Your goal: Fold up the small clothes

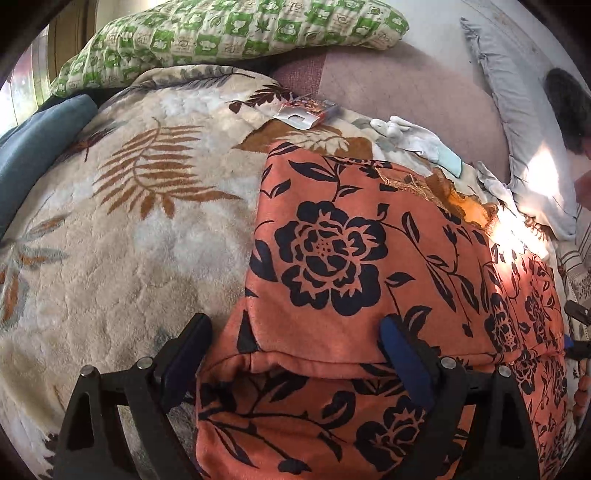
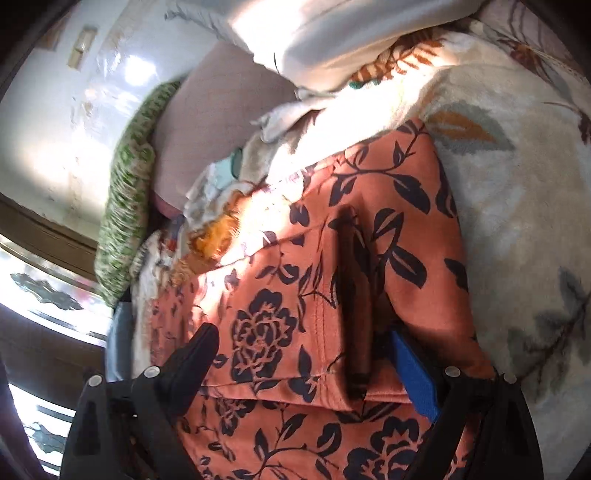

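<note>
- Orange-red cloth printed with dark navy flowers and leaves, the garment lies on a cream plush blanket with brown fern patterns, spread over a bed.
- It is folded over itself: an upper layer ends in a stitched hem running across the lower part of the left wrist view, with another layer showing beneath it.
- An orange, lacy-edged piece of fabric peeks out at the garment's far edge, in a patch of strong sunlight.
- The left gripper hangs just above the near hem with its fingers spread wide; the hem lies between them, but neither pad presses on it.
- The right gripper also has its fingers wide apart over the garment, straddling a raised fold with a dark crease; its blue pad is at the fold's side, and whether it touches the cloth cannot be told.
- A green-and-white checked pillow lies at the far side of the bed, with a grey pillow off to the right.
- Small white garments and a small printed packet rest on the blanket beyond the floral piece.
- A blue-grey cloth is bunched at the left edge.
</note>
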{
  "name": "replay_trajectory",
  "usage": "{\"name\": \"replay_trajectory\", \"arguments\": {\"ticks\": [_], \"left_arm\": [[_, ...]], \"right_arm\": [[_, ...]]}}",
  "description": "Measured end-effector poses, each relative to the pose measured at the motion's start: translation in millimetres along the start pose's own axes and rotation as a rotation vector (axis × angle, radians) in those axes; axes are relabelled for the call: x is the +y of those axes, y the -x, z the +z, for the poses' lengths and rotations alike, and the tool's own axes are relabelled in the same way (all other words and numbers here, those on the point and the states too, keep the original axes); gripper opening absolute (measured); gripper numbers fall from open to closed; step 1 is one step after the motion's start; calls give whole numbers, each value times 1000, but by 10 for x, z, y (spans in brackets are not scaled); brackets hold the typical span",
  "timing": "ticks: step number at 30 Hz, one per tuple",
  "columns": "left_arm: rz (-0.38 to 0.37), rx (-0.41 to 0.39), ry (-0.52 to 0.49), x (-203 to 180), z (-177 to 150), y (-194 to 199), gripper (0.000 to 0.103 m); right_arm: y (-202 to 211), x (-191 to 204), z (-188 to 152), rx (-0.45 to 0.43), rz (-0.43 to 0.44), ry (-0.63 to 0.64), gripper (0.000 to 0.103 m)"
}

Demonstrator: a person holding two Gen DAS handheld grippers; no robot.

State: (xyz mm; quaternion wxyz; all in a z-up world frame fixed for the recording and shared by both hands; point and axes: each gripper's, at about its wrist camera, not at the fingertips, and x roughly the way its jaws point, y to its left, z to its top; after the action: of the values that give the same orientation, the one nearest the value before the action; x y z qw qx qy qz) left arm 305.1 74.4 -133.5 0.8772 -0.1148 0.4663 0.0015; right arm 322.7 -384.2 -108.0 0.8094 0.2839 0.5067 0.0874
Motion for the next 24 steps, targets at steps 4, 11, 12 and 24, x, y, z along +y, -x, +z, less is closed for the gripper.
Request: {"name": "replay_trajectory", "arguments": {"ticks": [4,11,12,24], "left_arm": [[-12,7,-2,-2,25,-12,95],[-15,5,-2,20,27,-23,96],[-10,3,-10,7,20,-26,96],[53,-221,-32,-25,154,487,96]], "right_arm": [[-84,391,99,37,-252,169,7],[-87,815,142,-102,-485,412,10],[-292,625,128,-12,-504,374,17],[267,798,159,-88,-251,301,78]]}}
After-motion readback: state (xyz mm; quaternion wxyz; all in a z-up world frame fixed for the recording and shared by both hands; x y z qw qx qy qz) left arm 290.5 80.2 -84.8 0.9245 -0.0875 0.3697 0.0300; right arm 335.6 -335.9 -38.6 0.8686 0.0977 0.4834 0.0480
